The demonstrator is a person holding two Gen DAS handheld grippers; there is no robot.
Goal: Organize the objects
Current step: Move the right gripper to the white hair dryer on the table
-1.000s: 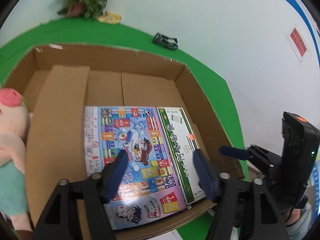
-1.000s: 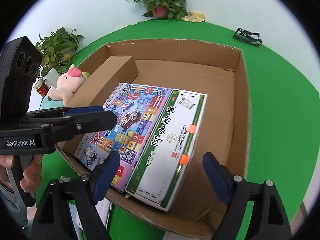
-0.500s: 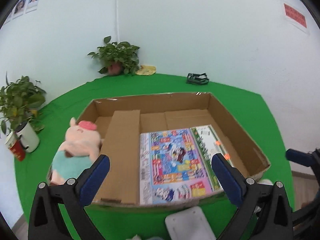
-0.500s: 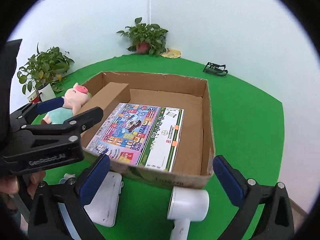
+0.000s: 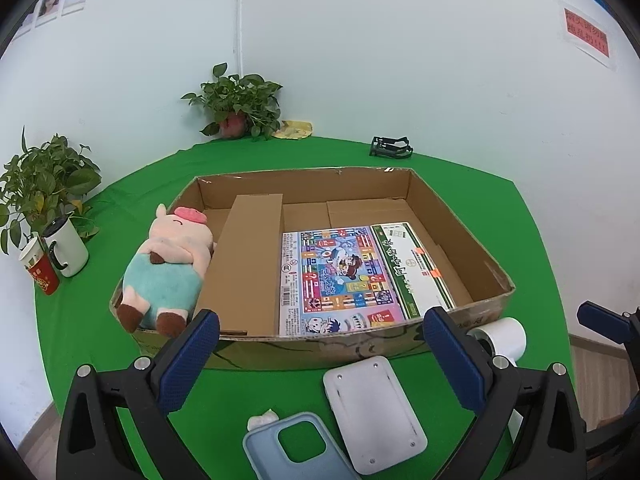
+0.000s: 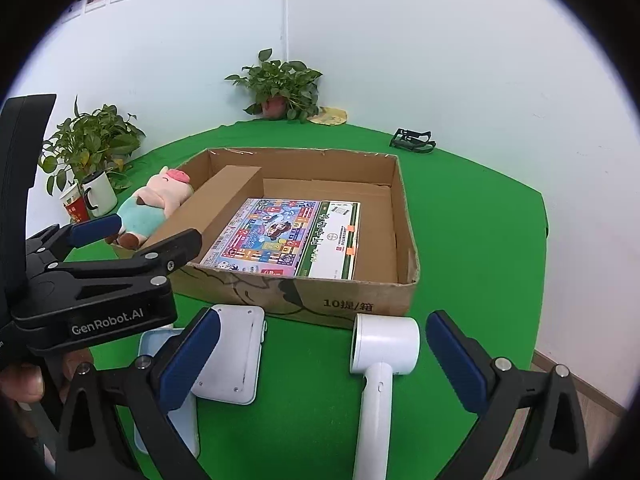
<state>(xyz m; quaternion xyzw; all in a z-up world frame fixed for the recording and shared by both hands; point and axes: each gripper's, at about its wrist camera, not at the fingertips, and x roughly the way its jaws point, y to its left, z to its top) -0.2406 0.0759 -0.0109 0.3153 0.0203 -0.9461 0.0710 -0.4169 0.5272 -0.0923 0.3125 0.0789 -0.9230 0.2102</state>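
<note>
An open cardboard box [image 5: 460, 216] [image 6: 406, 216] sits on the green table. Inside lie a colourful game box [image 5: 340, 276] [image 6: 268, 232], a green-and-white carton [image 5: 408, 260] [image 6: 336, 236] and a folded cardboard insert [image 5: 248, 256]. A plush pig [image 5: 168, 264] [image 6: 154, 204] lies at the box's left end. In front of the box lie a white flat device [image 5: 372, 404] [image 6: 236, 352], a light-blue phone case [image 5: 292, 452] and a white hair dryer [image 6: 380, 364] [image 5: 504, 336]. My left gripper [image 5: 320, 364] [image 6: 132, 232] and right gripper [image 6: 320, 360] are open, empty, held before the box.
Two potted plants [image 5: 240, 108] [image 5: 36, 184] stand at the back and left. A white mug [image 5: 68, 246] and a red cup [image 5: 40, 272] stand by the left plant. A black frame [image 5: 390, 147] lies far back. The table edge drops at right.
Both grippers have pulled back and away from over the box. They opened wider. The items in front of the box have come into view.
</note>
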